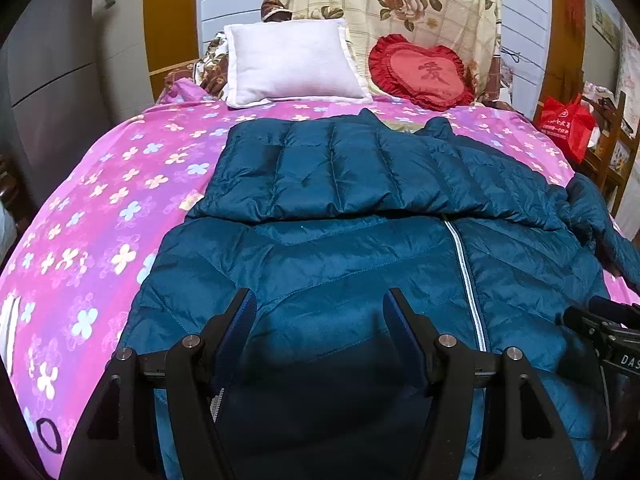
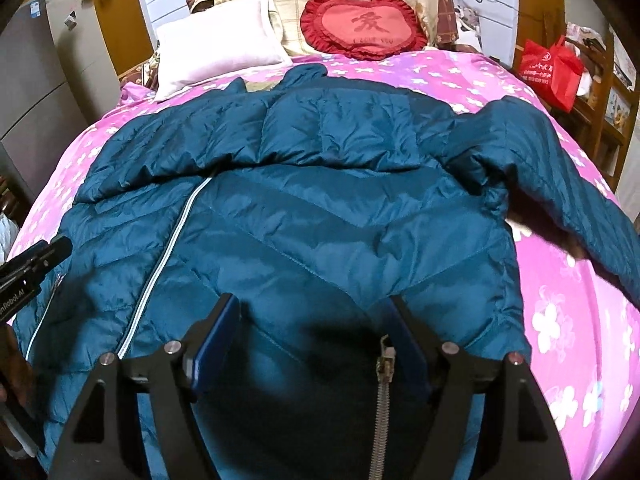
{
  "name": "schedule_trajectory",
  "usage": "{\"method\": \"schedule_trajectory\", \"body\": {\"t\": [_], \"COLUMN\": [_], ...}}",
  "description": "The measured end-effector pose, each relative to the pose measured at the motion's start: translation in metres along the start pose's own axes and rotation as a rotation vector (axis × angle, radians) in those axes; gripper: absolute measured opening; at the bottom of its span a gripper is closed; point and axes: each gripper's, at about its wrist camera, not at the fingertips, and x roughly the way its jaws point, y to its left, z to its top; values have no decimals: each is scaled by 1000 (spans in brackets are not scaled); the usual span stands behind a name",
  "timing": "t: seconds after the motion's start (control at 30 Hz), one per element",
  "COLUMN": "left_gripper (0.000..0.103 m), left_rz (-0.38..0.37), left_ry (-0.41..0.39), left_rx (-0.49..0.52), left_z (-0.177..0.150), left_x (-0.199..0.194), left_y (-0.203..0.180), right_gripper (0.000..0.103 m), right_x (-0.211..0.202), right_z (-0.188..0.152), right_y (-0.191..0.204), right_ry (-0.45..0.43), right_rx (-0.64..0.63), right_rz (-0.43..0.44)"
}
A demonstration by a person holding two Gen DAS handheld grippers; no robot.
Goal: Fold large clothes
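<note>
Left wrist view: left tool (image 1: pixel 320 308) wide open, holding nothing, low centre over the teal puffer jacket (image 1: pixel 360 240) spread on the bed (image 1: pixel 80 220).

Right wrist view: right tool (image 2: pixel 312 312) open, empty, above the hem; right sleeve (image 2: pixel 560 184) splays at right. Risk: slick padded fabric slipping from the grip.

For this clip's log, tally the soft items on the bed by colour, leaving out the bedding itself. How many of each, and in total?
Teal: 1, the puffer jacket, spread across the pink floral sheet
White: 1, the pillow
Red: 1, the heart-shaped cushion
Total: 3
</note>
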Motion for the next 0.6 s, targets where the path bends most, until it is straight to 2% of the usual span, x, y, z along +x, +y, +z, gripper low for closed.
{"method": "schedule_trajectory", "body": {"t": [0.6], "left_gripper": [47], "left_rz": [-39], "left_ry": [11], "left_rx": [3], "left_z": [-5], "left_x": [-2], "left_y": [-10], "right_gripper": [81], "right_x": [-1], "right_z": [-3], "right_y": [17], "right_ry": [-8], "right_rx": [-24], "right_rz": [-3]}}
